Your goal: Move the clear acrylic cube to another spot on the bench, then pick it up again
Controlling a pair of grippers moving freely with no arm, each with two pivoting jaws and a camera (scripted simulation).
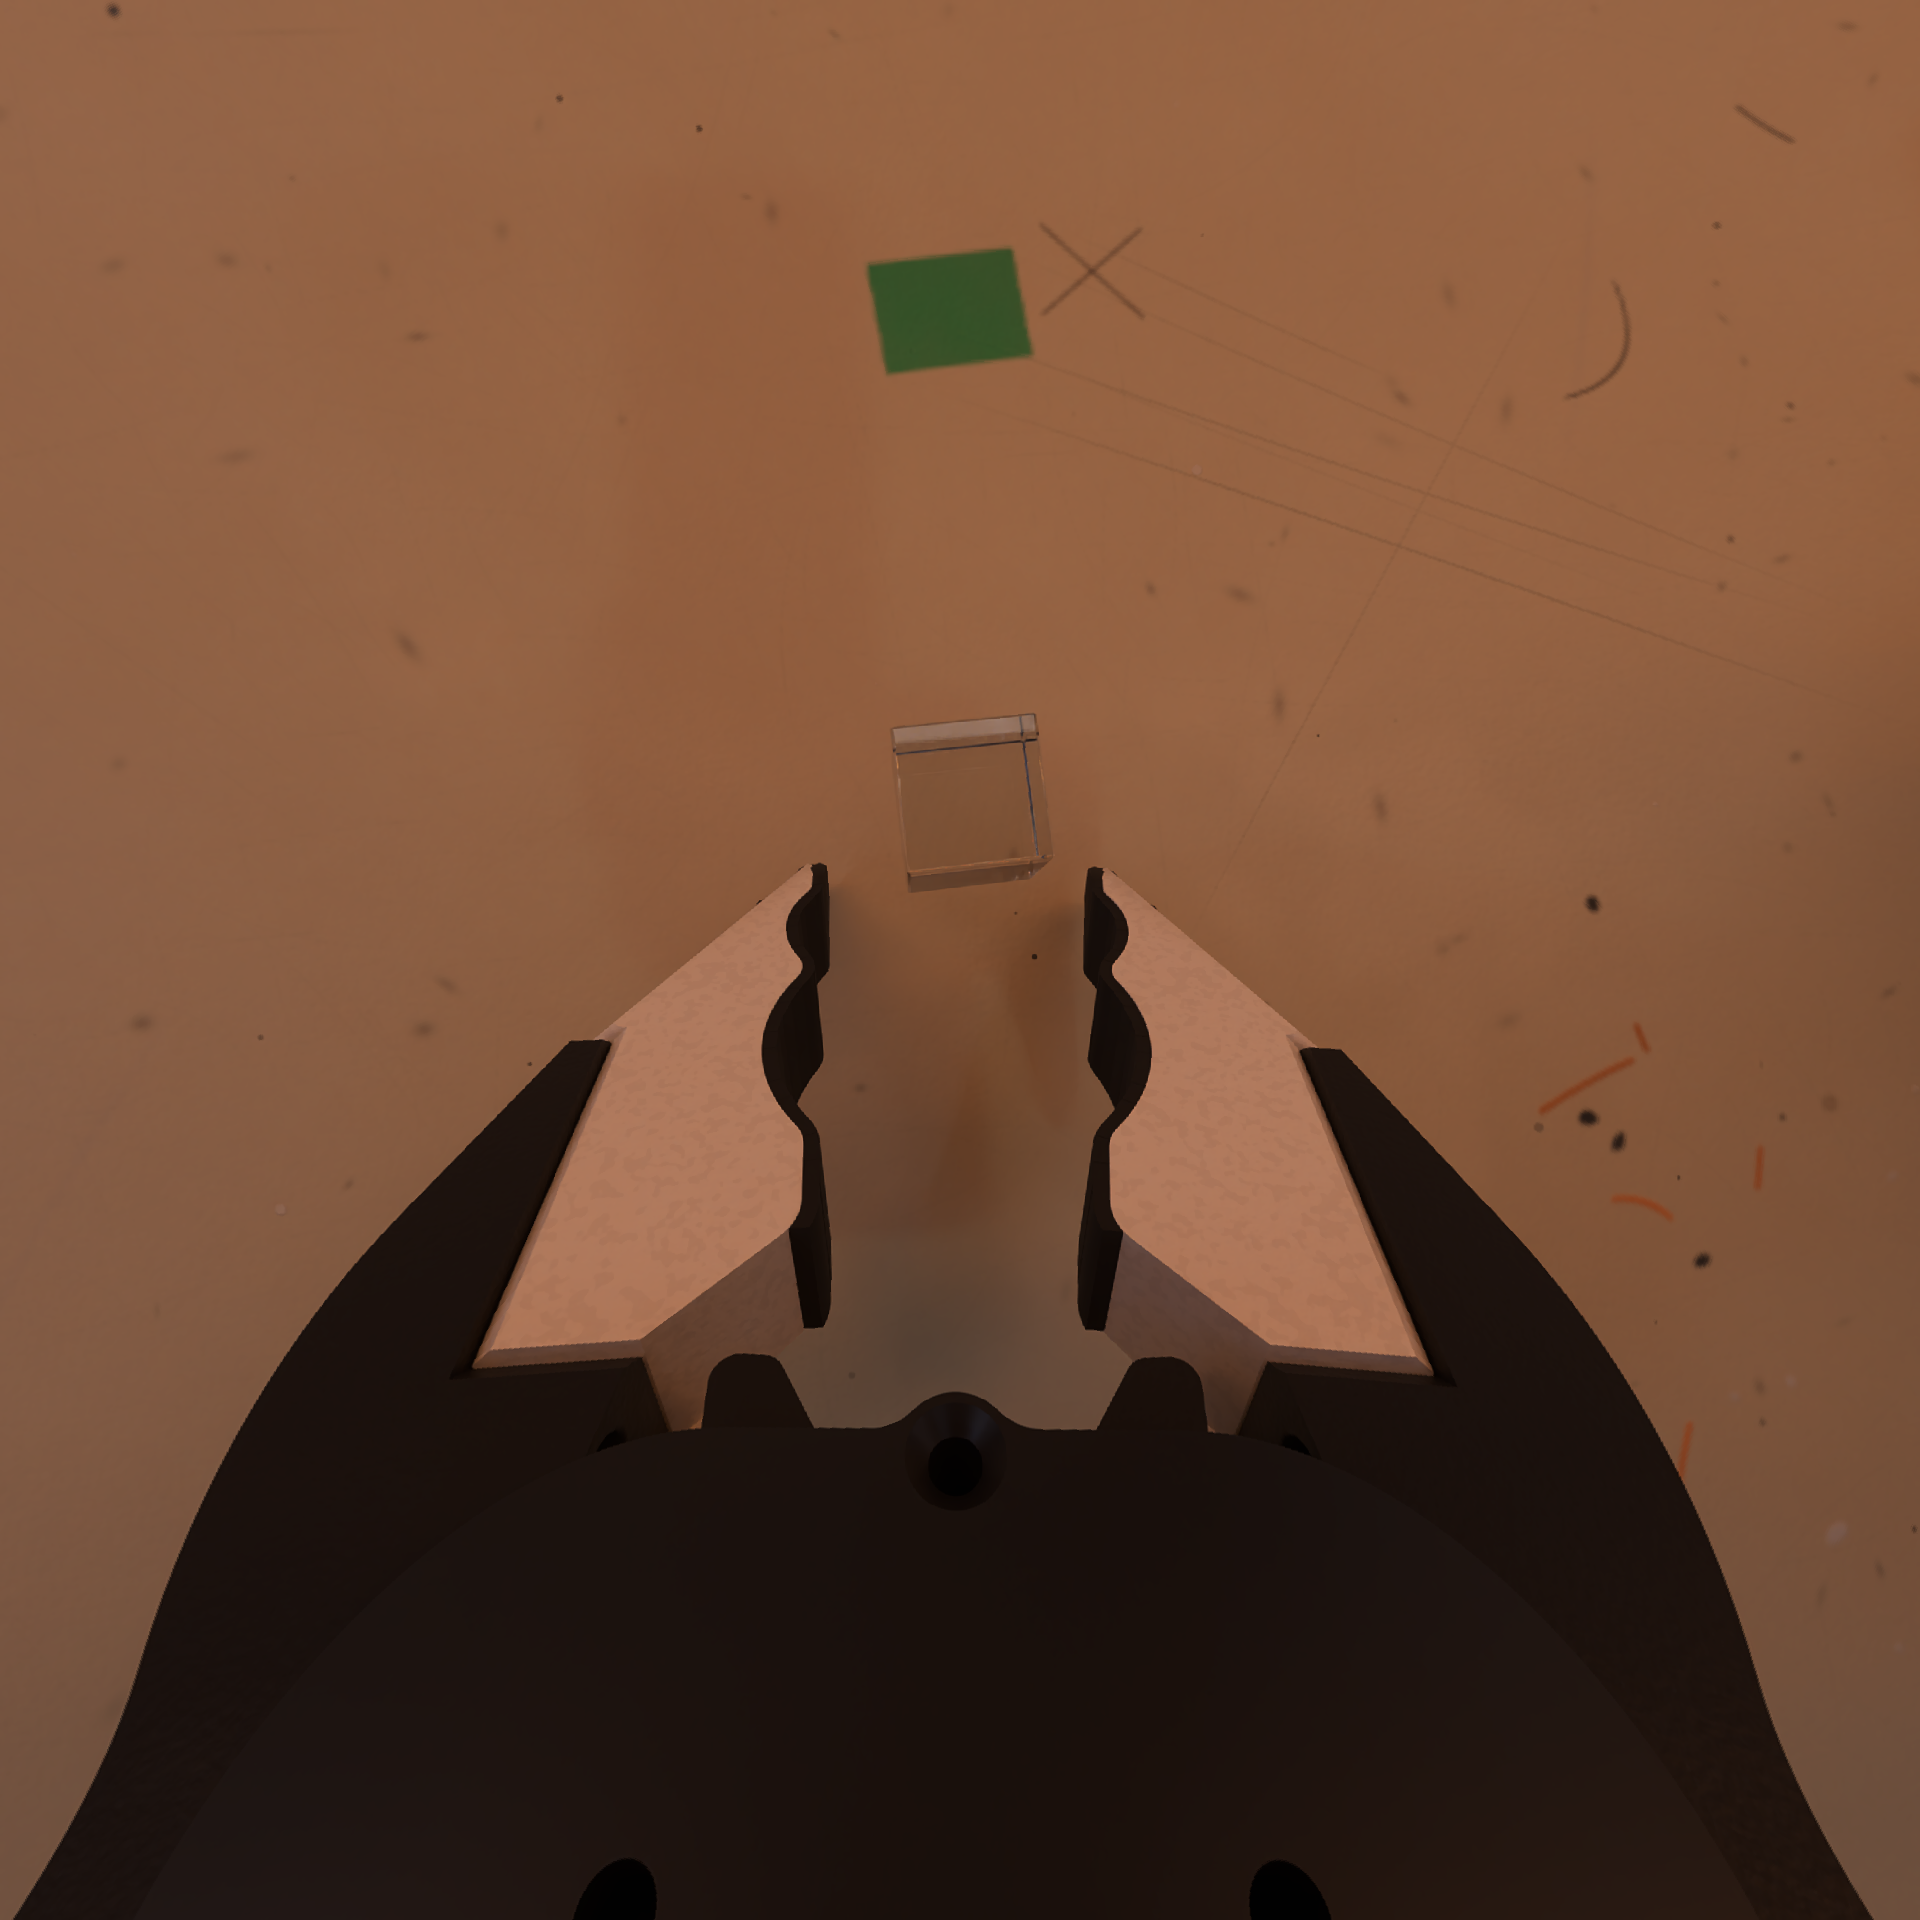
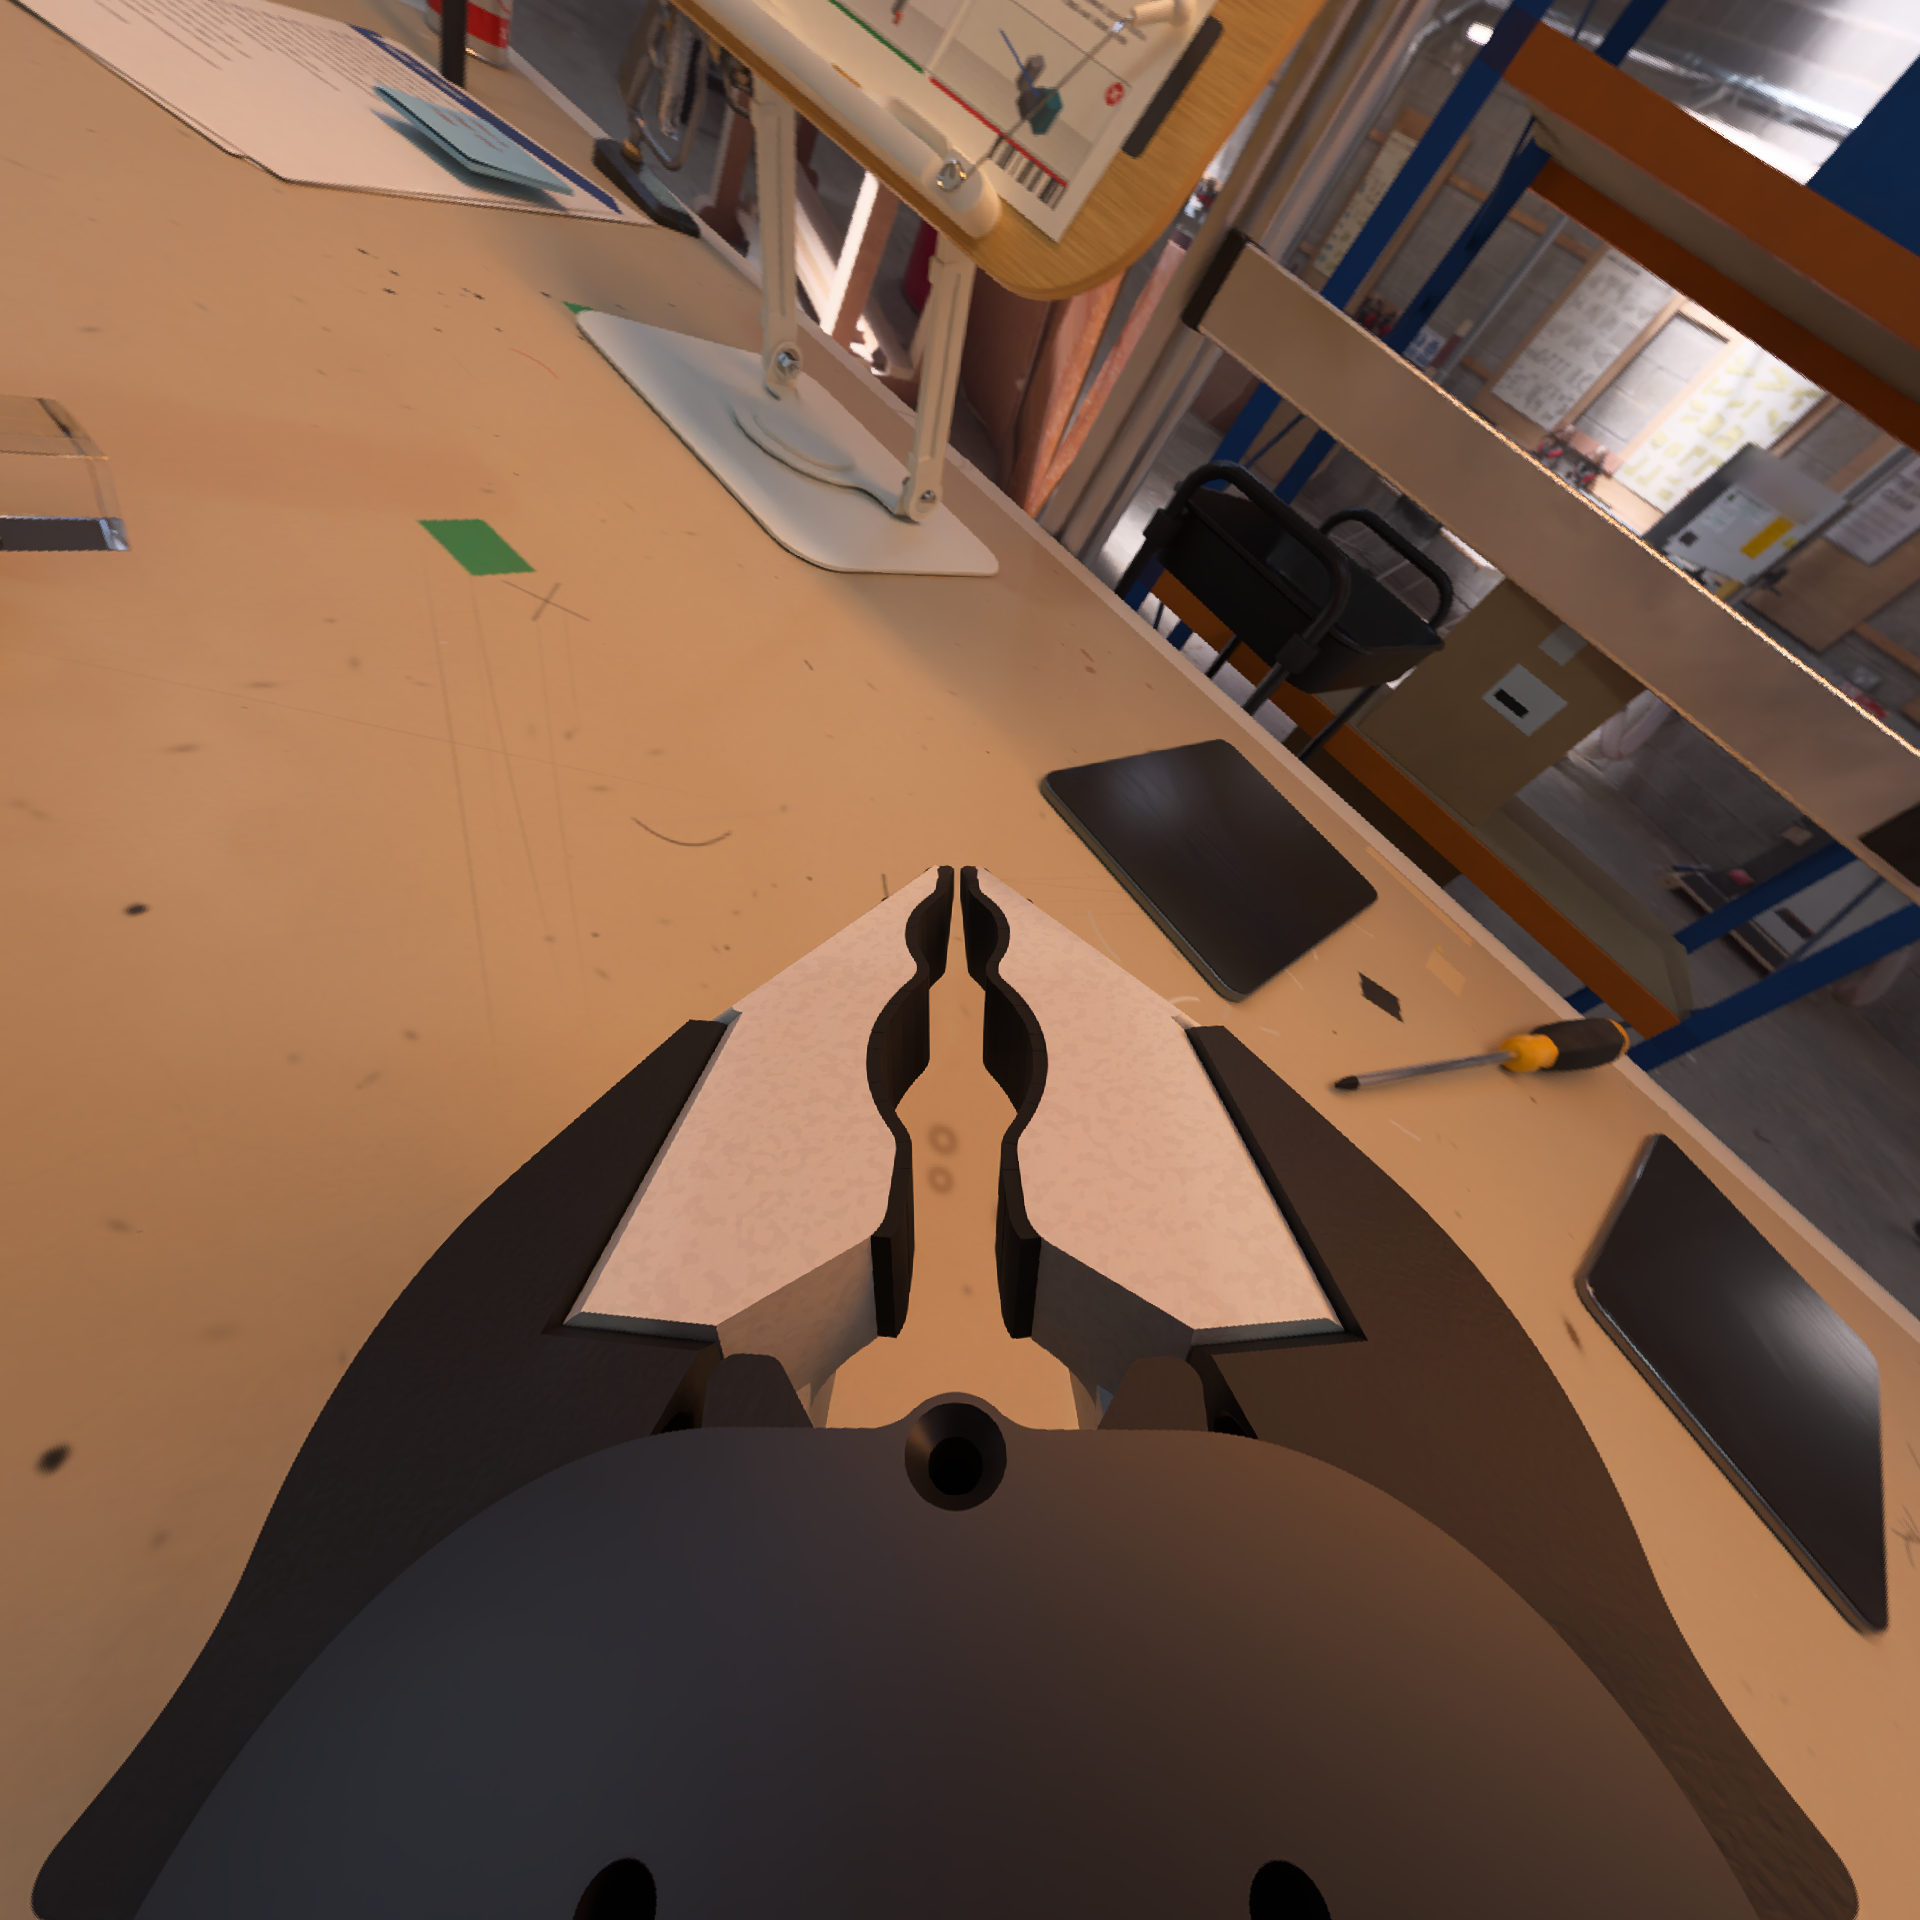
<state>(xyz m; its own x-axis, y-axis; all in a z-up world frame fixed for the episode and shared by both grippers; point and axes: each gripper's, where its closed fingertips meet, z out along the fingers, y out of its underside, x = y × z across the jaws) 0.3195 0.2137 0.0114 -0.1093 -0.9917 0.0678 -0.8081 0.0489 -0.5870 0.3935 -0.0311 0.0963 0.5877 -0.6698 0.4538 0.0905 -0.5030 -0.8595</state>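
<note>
The clear acrylic cube [image 1: 971,802] rests on the brown bench [image 1: 416,623], just beyond my left fingertips and centred on the gap between them. My left gripper [image 1: 956,883] is open and empty, looking steeply down at the bench. In the right wrist view the cube [image 2: 52,478] shows at the far left edge, partly cut off. My right gripper [image 2: 956,878] is shut on nothing, low over the bench and well to the right of the cube.
A green square patch [image 1: 948,310] and a pencilled cross [image 1: 1091,270] lie beyond the cube. In the right wrist view stand a white stand base [image 2: 790,447] with a tilted board, two black pads [image 2: 1210,862] [image 2: 1745,1371], a screwdriver [image 2: 1486,1060], papers [image 2: 312,94] and the bench's right edge.
</note>
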